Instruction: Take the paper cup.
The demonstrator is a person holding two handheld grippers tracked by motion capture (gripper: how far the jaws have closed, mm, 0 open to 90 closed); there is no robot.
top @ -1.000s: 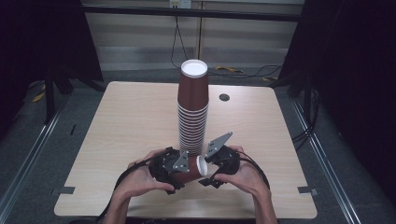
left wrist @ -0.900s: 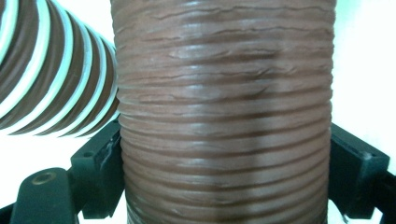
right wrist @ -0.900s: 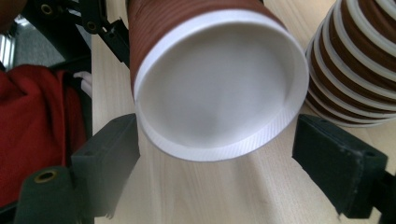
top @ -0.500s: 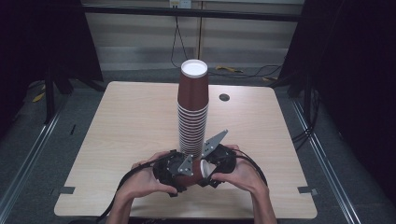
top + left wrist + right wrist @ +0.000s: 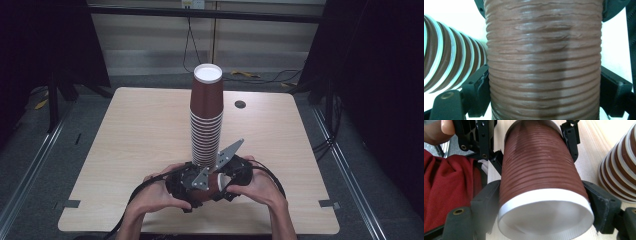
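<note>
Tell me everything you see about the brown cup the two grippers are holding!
The brown ribbed paper cup has a white rolled rim and white inside. It lies on its side just above the table's near edge, by the foot of the tall cup stack. The left gripper and right gripper each clamp its wall between black jaws.
</note>
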